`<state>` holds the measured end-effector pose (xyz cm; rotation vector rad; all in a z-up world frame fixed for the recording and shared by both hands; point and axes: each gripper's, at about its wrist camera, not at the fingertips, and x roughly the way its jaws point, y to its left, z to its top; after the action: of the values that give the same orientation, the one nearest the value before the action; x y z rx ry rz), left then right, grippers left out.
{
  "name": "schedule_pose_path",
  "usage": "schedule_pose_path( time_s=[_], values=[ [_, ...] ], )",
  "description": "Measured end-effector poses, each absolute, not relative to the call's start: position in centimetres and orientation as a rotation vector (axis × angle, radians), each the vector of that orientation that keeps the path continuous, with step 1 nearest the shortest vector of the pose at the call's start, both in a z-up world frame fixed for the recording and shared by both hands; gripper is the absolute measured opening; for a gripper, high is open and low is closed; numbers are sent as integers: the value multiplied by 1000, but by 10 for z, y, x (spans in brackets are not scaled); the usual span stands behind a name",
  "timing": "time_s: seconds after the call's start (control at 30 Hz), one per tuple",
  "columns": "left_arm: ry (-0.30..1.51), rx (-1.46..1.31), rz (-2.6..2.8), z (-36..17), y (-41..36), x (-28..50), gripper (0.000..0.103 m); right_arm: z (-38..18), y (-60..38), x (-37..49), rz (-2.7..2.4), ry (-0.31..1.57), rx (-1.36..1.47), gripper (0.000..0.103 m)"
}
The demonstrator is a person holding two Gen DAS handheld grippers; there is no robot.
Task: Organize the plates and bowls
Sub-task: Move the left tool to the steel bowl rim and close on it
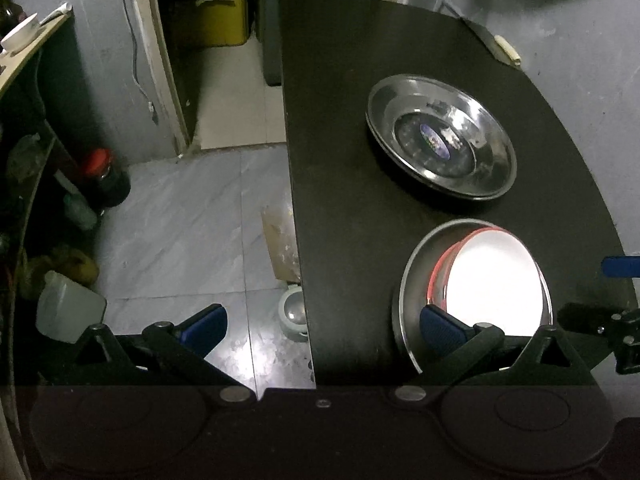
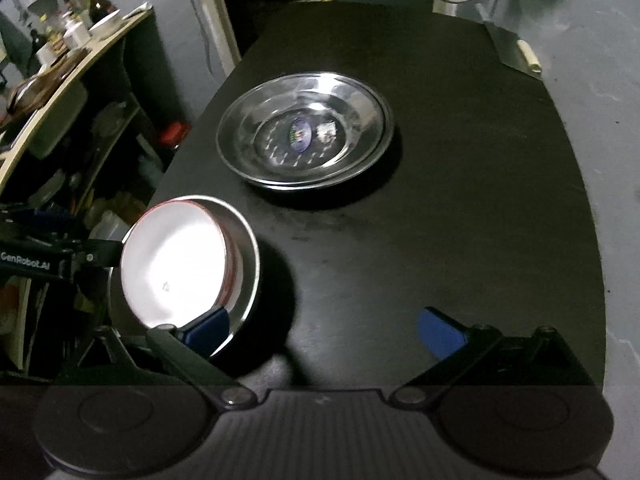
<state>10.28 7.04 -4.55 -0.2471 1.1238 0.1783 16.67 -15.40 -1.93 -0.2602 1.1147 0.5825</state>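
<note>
A stack of steel plates [image 1: 442, 138] with a blue sticker lies on the black table [image 1: 340, 208]; it also shows in the right wrist view [image 2: 306, 130]. Nearer me stand nested steel bowls [image 1: 476, 280], the inner one with a red rim, brightly lit; they show in the right wrist view too [image 2: 184, 260]. My left gripper [image 1: 324, 326] is open, its right finger over the bowls' near rim, its left finger over the floor. My right gripper [image 2: 324, 328] is open, its left finger at the bowls' near rim. Both grippers are empty.
A cleaver [image 2: 510, 50] lies at the table's far right corner. A cluttered shelf [image 2: 60, 64] with bottles and cups stands to the left. On the floor sit a red-lidded jar [image 1: 106, 178], a plastic jug [image 1: 68, 308] and a yellow bin [image 1: 222, 18].
</note>
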Motion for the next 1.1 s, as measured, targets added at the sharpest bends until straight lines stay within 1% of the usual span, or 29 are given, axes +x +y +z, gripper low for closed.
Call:
schedule_pose_path(
  time_s=[0.37,0.73,0.9,1.1],
  values=[
    [1155,-122,213,-58,48,110,102,-28,-141,169,609,1129,-325,103],
    [1151,-91,240,-57,46,109,102,-32,-138,172,618,1142,-339,103],
    [1146,-82,213,-56,43,109,93,-32,-137,171,624,1140,-346,102],
    [1155,-72,193,-57,39,110,88,-31,-137,170,632,1138,-345,101]
  ],
)
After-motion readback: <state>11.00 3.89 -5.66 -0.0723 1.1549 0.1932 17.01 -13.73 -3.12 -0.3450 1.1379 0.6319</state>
